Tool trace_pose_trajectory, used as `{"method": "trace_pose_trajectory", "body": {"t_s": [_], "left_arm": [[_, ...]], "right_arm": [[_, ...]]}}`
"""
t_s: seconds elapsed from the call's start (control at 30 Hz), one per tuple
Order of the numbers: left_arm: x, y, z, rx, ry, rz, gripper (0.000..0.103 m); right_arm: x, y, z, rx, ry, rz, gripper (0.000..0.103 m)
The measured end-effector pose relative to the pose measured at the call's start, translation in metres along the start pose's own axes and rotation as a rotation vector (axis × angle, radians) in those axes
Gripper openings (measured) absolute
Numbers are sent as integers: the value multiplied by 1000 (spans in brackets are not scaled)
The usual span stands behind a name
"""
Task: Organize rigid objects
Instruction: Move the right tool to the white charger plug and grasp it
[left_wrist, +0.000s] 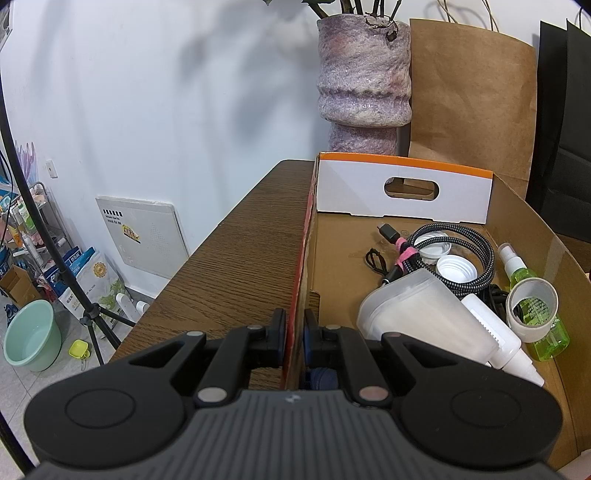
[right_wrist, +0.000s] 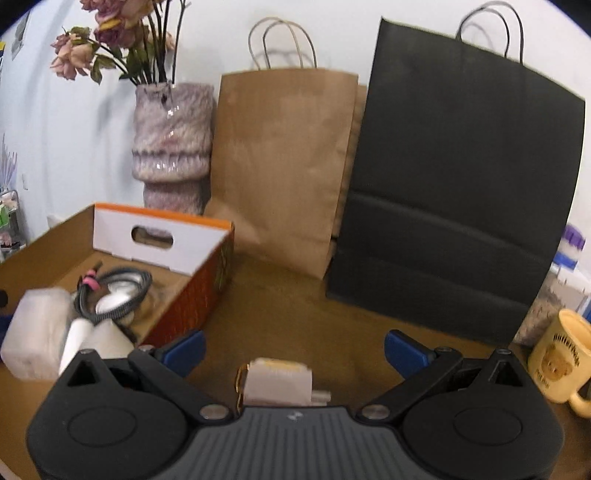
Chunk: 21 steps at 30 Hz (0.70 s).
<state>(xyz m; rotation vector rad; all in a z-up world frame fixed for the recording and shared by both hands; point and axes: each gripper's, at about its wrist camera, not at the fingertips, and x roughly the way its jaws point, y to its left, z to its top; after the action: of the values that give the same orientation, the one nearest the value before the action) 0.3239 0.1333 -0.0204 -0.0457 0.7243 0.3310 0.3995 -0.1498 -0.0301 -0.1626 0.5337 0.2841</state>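
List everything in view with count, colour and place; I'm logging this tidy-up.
cardboard box: 1, brown with white end, on table
braided cable: 1, black-grey, in box
bottle caps: 2, white, in box
spray bottle: 1, green, in box
tape roll: 1, whitish, in box
frosted container: 1, white, in box
vase: 1, mauve, behind box
paper bags: 2, brown and black, by wall
mug: 1, yellow, table's right
left tongs: shut on the box wall
right tongs: open, above table
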Motion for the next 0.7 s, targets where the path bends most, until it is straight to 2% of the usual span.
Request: {"method": "trace_pose_trajectory", "body": {"t_s": [0.3,0.53,0.63,0.67,0.7], "left_arm": [[0,0,0,-1,0,0,10],[0,0,0,-1,0,0,10],[0,0,0,-1,0,0,10],[0,0,0,0,0,0,10],[0,0,0,-1,0,0,10]], "right_arm": [[24,-2,-19,40,93,-8,103],[31,-2,-25,56,111,-4,103],[28,-3,-24,59,94,13,92],[27,-3,-23,65,90,30,82],[26,-4,-23,71,91,42,64]]}}
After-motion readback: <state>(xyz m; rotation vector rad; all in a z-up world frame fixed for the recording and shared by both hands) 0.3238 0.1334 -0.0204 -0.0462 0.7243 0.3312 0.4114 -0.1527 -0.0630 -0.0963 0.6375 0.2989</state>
